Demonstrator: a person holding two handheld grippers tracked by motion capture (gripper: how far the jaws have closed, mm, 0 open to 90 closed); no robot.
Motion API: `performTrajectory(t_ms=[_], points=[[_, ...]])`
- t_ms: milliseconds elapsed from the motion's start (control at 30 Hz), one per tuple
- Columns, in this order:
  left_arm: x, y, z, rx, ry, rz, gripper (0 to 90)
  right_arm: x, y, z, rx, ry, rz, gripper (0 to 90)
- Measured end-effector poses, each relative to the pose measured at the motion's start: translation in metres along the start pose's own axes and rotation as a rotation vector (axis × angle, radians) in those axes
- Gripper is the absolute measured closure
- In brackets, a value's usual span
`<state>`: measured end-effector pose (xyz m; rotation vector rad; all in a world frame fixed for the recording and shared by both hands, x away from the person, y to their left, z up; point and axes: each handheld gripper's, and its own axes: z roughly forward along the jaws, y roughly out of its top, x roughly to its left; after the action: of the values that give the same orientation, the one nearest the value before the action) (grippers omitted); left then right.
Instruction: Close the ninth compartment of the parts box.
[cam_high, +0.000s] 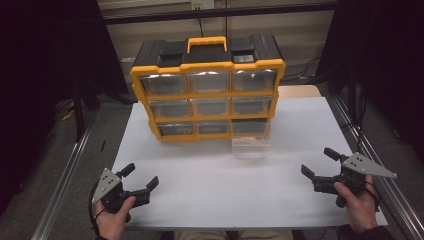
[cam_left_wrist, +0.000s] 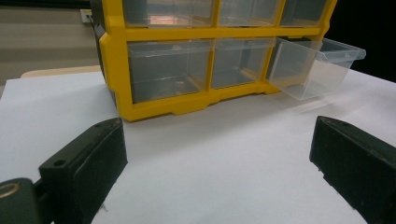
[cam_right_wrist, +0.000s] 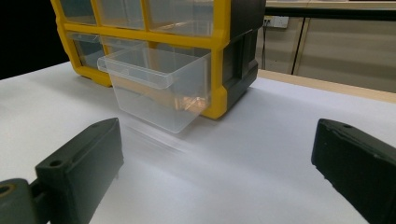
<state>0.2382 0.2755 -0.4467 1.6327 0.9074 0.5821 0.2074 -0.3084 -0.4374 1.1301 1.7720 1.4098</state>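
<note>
A yellow and black organizer (cam_high: 207, 92) with clear drawers in three rows stands at the far middle of the white table (cam_high: 210, 185). Its bottom right drawer (cam_high: 251, 141) is pulled out toward me and tilts down at the front; this drawer (cam_left_wrist: 317, 65) looks empty in the left gripper view, and the drawer (cam_right_wrist: 156, 86) shows a faint coppery glint in the right gripper view. My left gripper (cam_high: 141, 176) rests open near the front left edge. My right gripper (cam_high: 318, 161) is open at the front right. Nothing lies between either pair of jaws.
Metal rails (cam_high: 65, 175) run along both table sides, with dark floor beyond. A tan surface (cam_high: 299, 91) shows behind the table at the right. Cables (cam_high: 305, 70) hang against the back wall.
</note>
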Motion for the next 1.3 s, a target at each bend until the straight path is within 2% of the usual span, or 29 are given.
performTrajectory(t_ms=[33,133,200,333,367,533,567,633,867,967,1033,1300], points=[[0.000,0.000,0.000,0.003,0.002,0.005,3.7,0.000,0.000,0.000,0.000,0.002,-0.002,1.7],[-0.001,0.000,0.002,-0.007,0.000,-0.012,3.7,0.001,0.000,0.000,0.000,0.015,-0.004,1.7],[0.000,0.000,0.002,0.001,0.003,0.001,3.7,0.002,0.001,0.001,0.002,0.022,-0.001,1.7],[-0.001,0.000,0.002,-0.008,0.003,-0.011,3.7,0.004,0.002,0.004,0.009,0.048,-0.006,1.7],[0.000,0.000,0.002,0.001,0.006,0.001,3.7,0.005,0.002,0.005,0.008,0.050,-0.012,1.7],[0.001,0.000,0.003,-0.005,0.007,-0.012,3.7,0.009,0.004,0.008,0.011,0.070,-0.008,1.7],[0.002,0.000,0.002,0.005,0.008,-0.003,3.7,0.009,0.004,0.009,0.008,0.072,-0.007,1.7],[0.002,-0.001,0.003,-0.005,0.016,-0.019,3.7,0.010,0.005,0.012,0.013,0.081,-0.015,1.7],[0.002,-0.001,0.002,0.009,0.009,-0.005,3.7,0.018,0.008,0.019,0.010,0.109,-0.038,1.8],[0.002,-0.001,0.001,0.007,0.014,-0.008,3.7,0.020,0.009,0.021,0.010,0.114,-0.037,1.8],[0.002,-0.001,0.001,-0.004,0.015,-0.024,3.7,0.024,0.011,0.023,0.009,0.122,-0.038,1.8],[0.002,-0.001,0.001,0.009,0.009,0.008,3.7,0.030,0.013,0.031,0.017,0.136,-0.049,0.6]])
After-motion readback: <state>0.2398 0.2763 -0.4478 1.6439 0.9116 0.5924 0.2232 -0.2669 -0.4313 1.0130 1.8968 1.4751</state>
